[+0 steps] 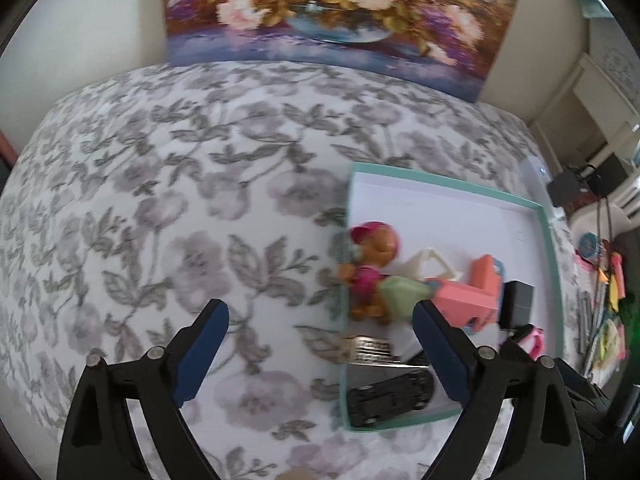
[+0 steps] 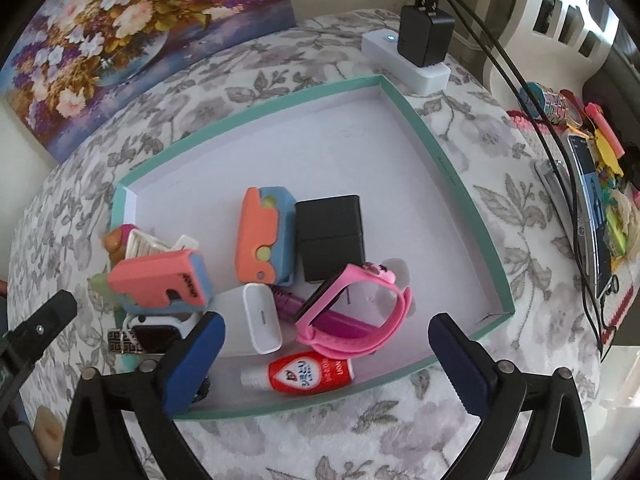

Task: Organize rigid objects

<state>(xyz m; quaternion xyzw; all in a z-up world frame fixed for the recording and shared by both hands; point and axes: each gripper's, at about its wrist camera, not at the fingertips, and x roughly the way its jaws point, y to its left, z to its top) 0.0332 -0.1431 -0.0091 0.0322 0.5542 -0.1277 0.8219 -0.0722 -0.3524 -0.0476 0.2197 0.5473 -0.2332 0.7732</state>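
A shallow teal-rimmed white tray lies on the floral cloth and holds several small objects: an orange-and-blue toy, a black box, a pink watch band, a white charger, a red-labelled bottle and a pink-and-blue toy. My right gripper is open and empty over the tray's near edge. My left gripper is open and empty at the tray's left side, near a doll figure and a black toy car.
A flower painting leans on the wall behind the table. A white power strip with a black adapter and cables sits behind the tray. A phone, pens and colourful clutter lie at the right edge.
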